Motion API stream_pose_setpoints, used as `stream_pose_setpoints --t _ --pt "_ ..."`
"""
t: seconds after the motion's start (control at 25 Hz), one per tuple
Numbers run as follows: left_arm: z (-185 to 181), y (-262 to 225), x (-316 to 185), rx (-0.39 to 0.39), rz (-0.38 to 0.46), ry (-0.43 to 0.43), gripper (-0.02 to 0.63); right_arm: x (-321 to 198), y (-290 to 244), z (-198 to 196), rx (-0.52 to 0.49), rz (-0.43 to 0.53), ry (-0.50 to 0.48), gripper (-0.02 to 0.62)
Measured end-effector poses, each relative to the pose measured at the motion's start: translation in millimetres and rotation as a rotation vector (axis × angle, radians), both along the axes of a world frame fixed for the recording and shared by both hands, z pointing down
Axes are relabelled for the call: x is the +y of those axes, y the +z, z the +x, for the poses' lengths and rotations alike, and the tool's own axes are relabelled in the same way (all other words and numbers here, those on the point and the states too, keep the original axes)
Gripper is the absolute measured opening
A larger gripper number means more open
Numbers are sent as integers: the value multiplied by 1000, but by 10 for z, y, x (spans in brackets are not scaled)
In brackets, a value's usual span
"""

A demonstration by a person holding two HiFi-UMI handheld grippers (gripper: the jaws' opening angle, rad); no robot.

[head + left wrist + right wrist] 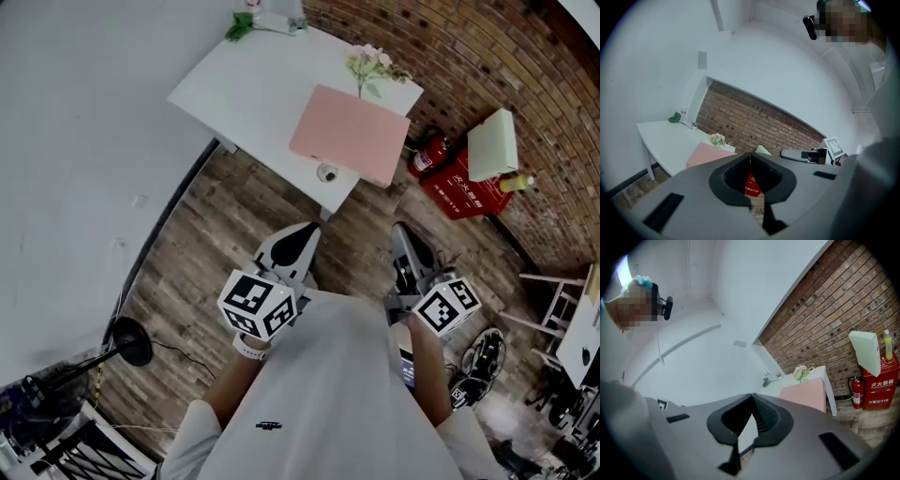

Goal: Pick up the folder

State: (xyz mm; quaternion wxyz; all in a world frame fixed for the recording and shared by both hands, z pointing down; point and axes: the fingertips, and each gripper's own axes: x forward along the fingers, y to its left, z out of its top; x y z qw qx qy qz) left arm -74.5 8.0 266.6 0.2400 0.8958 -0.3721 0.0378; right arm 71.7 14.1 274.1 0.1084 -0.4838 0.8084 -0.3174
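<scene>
The pink folder point(352, 134) lies flat on the white table point(253, 84), at the corner nearest the brick wall. It also shows in the left gripper view as the pink folder point(705, 154) and in the right gripper view, pink folder point(806, 394), some way ahead. Both grippers hang over the wooden floor close to the person's body, well short of the table. My left gripper point(305, 232) is shut and empty, its tips meeting point(750, 154). My right gripper point(401, 230) is likewise shut with nothing in it point(752, 395).
Flowers point(373, 66) stand behind the folder and a small round object point(327, 172) sits at the table's near edge. A fire extinguisher point(429, 155) and a red box point(464, 187) carrying a pale box point(494, 143) stand by the brick wall. A black stand point(131, 342) is at the left.
</scene>
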Motion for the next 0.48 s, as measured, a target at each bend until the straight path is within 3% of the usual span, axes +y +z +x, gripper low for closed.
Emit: stream_pose_setpoints --t 0.48 --pt "-384 35 -706 11 -11 49 25 -678 81 -429 14 -21 26 7"
